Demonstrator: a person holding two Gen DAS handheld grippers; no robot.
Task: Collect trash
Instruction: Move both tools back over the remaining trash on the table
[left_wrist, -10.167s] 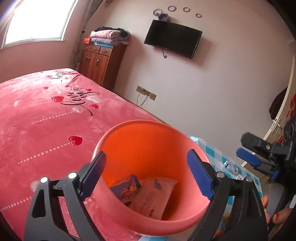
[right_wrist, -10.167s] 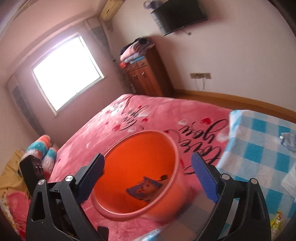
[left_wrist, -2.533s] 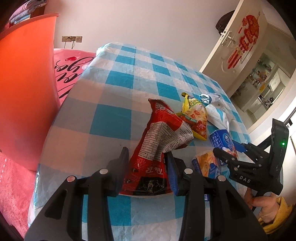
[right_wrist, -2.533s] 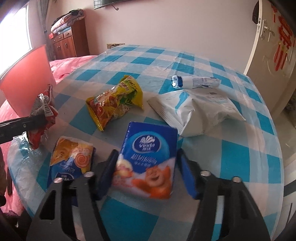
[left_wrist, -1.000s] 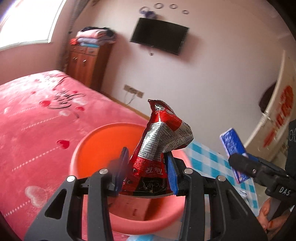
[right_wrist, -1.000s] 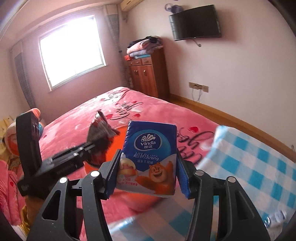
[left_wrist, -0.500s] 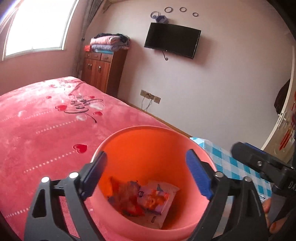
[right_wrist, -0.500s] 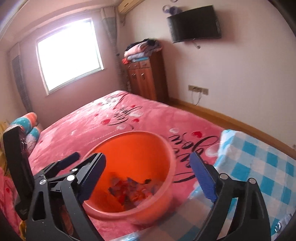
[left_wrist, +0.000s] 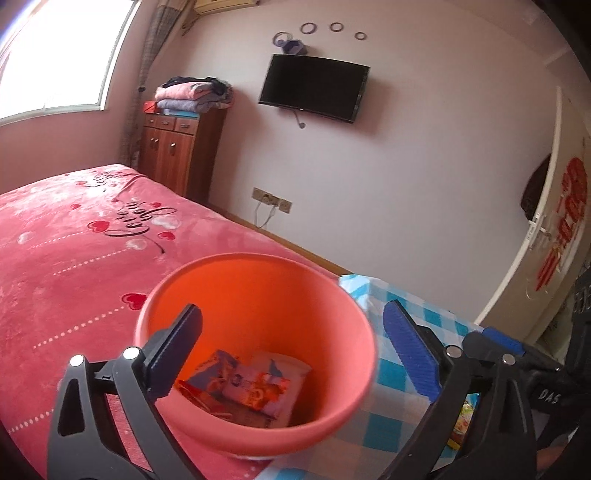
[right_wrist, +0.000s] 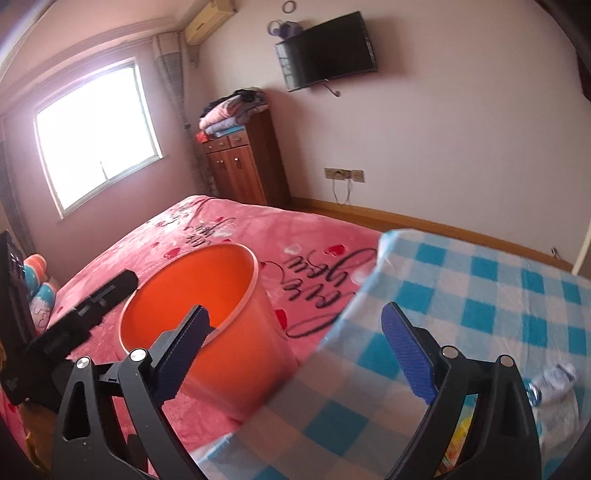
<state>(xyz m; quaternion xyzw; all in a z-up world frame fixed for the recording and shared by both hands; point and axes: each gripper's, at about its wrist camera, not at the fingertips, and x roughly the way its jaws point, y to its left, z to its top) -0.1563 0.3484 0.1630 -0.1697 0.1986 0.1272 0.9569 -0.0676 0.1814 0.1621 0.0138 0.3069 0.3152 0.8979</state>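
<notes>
Left gripper (left_wrist: 291, 349): black frame with blue ribbed pads, jaws spread wide after just opening further; nothing is between them and they touch nothing. It hangs above the mouth of the bin.

Right gripper (right_wrist: 295, 343): same build, jaws likewise splayed wide, having just been opening; nothing sits between the pads. It points over the counter's near edge, with the bin behind its left finger.

Round orange plastic bin (left_wrist: 255, 295): stands upright on the bed, just beside the counter's edge. From the right wrist view its inside is hidden by the wall and by a finger.

Trash in the bin (left_wrist: 243, 384): several flat printed wrappers lie on the bottom, overlapping; a pale pack with a red and orange picture lies on top, and a red crumpled piece shows at the left. Details are blurred.

Counter with blue and white checked cloth under a clear cover (right_wrist: 480, 295): right of the bin. At its right edge lies a crumpled white and blue wrapper (right_wrist: 554, 380), and a yellow packet (right_wrist: 460, 428) shows partly behind the right finger.

Bed with pink heart-patterned blanket (left_wrist: 74, 251): carries the bin and stretches off to the left.

Wooden cabinet (left_wrist: 177, 151): against the far wall, folded clothes stacked on top.

Black wall television (left_wrist: 314, 86): mounted on the far wall, above and right of the cabinet.
</notes>
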